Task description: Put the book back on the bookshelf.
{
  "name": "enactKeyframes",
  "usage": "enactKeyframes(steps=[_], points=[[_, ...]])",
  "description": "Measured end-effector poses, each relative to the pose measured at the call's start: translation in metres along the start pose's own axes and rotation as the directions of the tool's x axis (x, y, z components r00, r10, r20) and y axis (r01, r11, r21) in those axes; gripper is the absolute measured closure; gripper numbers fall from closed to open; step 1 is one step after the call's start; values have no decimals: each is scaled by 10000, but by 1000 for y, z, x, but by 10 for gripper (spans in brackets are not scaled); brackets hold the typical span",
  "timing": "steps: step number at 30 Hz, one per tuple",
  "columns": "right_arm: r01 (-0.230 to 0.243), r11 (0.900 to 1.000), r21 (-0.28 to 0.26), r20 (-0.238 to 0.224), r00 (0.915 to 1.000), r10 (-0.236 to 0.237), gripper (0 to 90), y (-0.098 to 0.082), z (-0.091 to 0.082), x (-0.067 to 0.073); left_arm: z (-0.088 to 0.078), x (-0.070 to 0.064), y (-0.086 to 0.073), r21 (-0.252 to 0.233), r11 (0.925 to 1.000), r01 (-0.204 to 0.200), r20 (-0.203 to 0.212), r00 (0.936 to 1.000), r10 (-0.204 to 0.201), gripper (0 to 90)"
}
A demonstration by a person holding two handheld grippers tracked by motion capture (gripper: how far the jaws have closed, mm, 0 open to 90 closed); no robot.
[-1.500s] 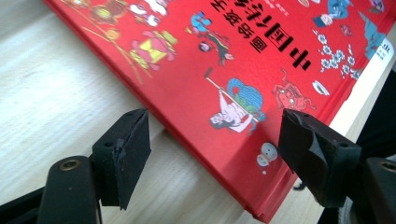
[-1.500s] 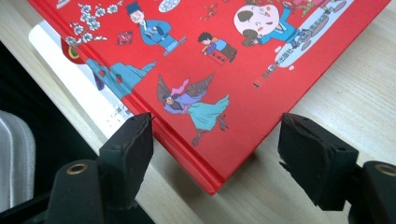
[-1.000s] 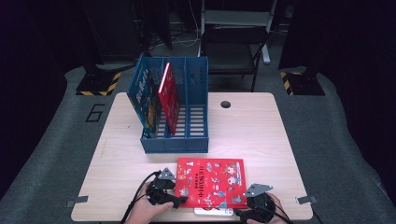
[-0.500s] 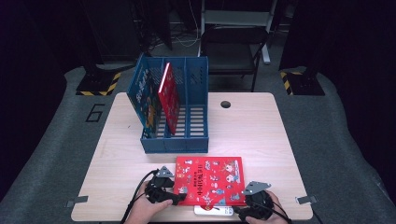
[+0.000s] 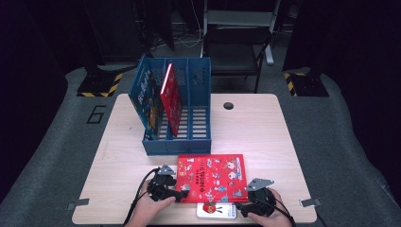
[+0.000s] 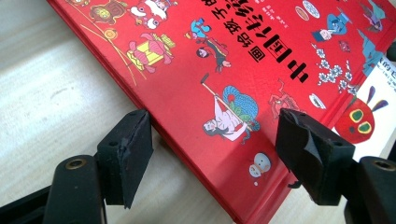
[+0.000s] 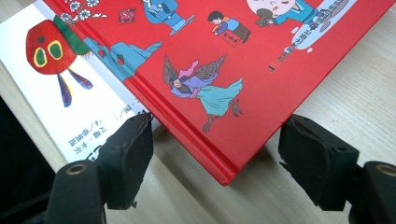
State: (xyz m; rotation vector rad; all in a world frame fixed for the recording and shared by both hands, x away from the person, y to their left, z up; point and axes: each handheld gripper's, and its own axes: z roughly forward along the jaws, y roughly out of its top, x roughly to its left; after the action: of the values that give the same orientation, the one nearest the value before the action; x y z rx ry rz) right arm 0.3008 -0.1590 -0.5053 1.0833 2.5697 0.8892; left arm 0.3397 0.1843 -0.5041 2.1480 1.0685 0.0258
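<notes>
Dark room, pale wood surface. Red book lies flat at 6 o'clock, atop a white book. Left hand-held gripper and right hand-held gripper straddle its near corners, jaws just been closing, book between them, not yet clenched. Blue file rack at 12.

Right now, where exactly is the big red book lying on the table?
In the high view, the red book lies flat near the table's front edge, just in front of the blue file rack, between the left gripper and right gripper.
</notes>
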Motion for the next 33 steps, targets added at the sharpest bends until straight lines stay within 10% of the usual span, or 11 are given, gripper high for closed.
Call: enactKeyframes(steps=[12, 33], points=[[-826, 9858, -1460, 531, 9944, 912, 473, -7, -30, -11, 2, 4, 3, -250, 9996, -136, -131, 9998, 133, 295], [-1541, 9803, -1236, 1101, 9796, 1679, 590, -5, -21, -27, 10, -3, 5, -368, 9989, -281, 243, 9993, 290, 294]])
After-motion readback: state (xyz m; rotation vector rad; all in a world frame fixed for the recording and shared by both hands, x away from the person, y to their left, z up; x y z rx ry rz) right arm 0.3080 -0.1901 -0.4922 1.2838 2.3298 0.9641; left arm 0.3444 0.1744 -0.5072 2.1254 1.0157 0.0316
